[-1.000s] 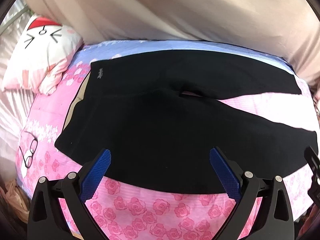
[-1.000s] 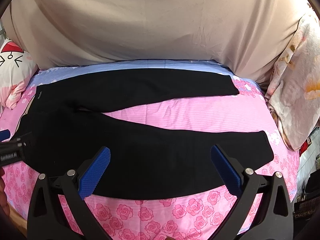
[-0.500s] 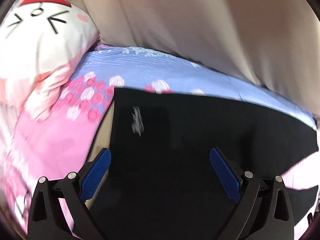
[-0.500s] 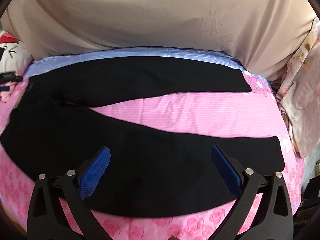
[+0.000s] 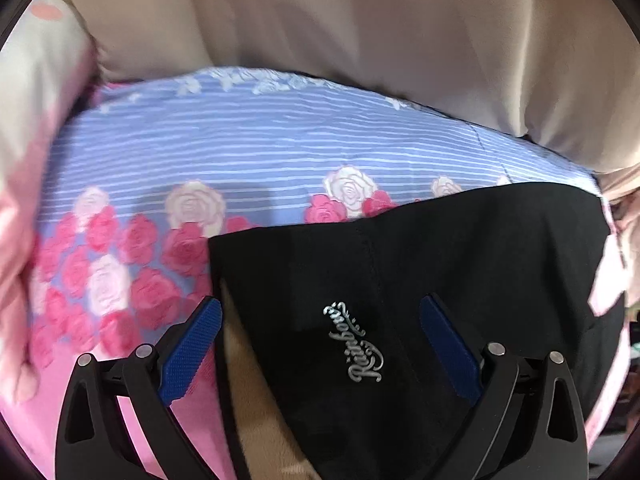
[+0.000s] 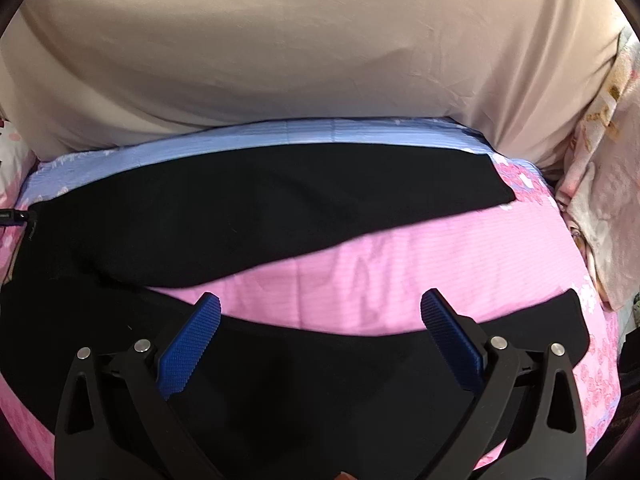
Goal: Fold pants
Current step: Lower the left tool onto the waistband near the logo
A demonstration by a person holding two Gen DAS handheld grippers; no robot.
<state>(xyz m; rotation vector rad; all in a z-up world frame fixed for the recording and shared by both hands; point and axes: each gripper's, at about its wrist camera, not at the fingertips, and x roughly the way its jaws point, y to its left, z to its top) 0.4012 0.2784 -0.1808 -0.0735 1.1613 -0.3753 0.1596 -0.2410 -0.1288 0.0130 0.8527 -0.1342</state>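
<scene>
The only writing to read is a silvery script logo on the pants that says "Rainbow" — it sits near the waistband corner, framed between the spread fingers of the left gripper. The pants are plain black and lie flat on the bed sheet, which is blue-striped at the far edge with pink and white roses, then pink nearer; a tan lining shows inside the waist opening. The left view, slightly blurred, takes in only that top corner and the beige curtain behind. The right view gives the whole garment — both legs stretched to the right and parted in a V, pink sheet between them, the far hem close to a floral blanket. The right gripper hangs wide apart over the near leg, holding nothing, and the left holds nothing either.
</scene>
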